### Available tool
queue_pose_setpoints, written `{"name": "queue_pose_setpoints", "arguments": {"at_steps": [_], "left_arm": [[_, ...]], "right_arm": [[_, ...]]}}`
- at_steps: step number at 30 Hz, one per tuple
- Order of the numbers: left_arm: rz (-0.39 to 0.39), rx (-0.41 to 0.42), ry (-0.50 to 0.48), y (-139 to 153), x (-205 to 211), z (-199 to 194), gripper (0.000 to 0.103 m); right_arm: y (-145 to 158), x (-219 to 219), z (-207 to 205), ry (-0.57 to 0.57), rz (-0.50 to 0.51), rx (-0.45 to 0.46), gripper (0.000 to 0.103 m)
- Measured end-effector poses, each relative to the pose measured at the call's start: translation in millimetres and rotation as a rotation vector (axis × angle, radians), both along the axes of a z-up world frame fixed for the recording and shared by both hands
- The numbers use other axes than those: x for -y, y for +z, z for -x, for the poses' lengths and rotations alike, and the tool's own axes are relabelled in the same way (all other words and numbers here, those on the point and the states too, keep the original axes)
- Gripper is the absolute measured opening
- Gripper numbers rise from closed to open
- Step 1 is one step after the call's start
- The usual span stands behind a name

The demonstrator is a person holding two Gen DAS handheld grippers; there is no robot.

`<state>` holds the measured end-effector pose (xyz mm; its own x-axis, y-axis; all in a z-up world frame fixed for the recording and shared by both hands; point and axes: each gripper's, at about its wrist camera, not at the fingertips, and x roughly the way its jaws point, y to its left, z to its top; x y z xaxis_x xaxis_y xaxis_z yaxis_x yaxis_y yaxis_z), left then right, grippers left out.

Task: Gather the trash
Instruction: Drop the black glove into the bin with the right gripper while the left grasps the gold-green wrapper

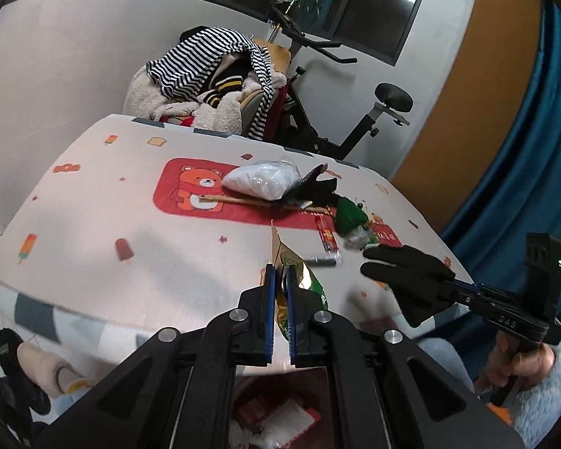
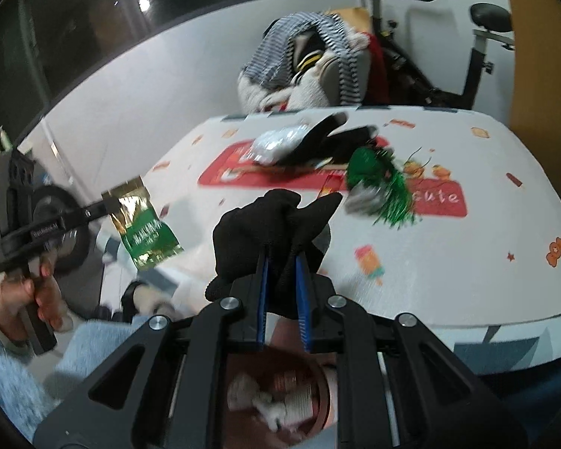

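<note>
Left wrist view: the left gripper (image 1: pixel 280 280) has its fingers (image 1: pixel 269 299) closed to a narrow gap on a gold-and-green wrapper (image 1: pixel 299 280), which sticks up and out past the fingertips, above the bench (image 1: pixel 131 205). Ahead of the fingers lie a white bag (image 1: pixel 261 179), a black glove (image 1: pixel 318 187), a wooden stick (image 1: pixel 243 200), a green tinsel clump (image 1: pixel 349 217) and a red packet (image 1: pixel 327 235). To the right of the fingers the right gripper (image 1: pixel 422 280) grips a second black glove (image 1: pixel 404 273). Below the fingers, a bin (image 1: pixel 280 411) holds scraps.

Right wrist view: the right gripper (image 2: pixel 282 273) has its fingers (image 2: pixel 301 280) pinched on the second glove (image 2: pixel 265 224), which bunches up over the fingertips above the near edge of the bench (image 2: pixel 467 262). Beyond the fingers sit the tinsel (image 2: pixel 381 183), the first glove (image 2: pixel 336 138) and the white bag (image 2: pixel 276 142), all blurred. To the left of the fingers, off the bench, the left gripper (image 2: pixel 101 211) holds the wrapper (image 2: pixel 142 224) hanging in the air. Under the fingers the bin (image 2: pixel 318 404) shows crumpled white paper.
</note>
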<state>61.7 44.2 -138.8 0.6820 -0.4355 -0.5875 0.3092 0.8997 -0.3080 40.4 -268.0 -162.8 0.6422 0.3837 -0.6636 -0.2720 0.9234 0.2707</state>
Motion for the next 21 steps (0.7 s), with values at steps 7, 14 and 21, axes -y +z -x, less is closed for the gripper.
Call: {"name": "queue_pose_setpoints", "arguments": {"at_steps": [7, 14, 21], "left_arm": [[-0.009, 0.027, -0.007, 6, -11, 40, 0.006], [-0.022, 0.033, -0.026, 3, -12, 61, 0.006], [-0.034, 0.019, -0.040, -7, -8, 69, 0.006]], "right_arm": [[-10, -21, 24, 0.142, 0.021, -0.157, 0.017], [-41, -43, 43, 0.203, 0.036, -0.308, 0.018], [-63, -55, 33, 0.201, 0.015, -0.383, 0.022]]}}
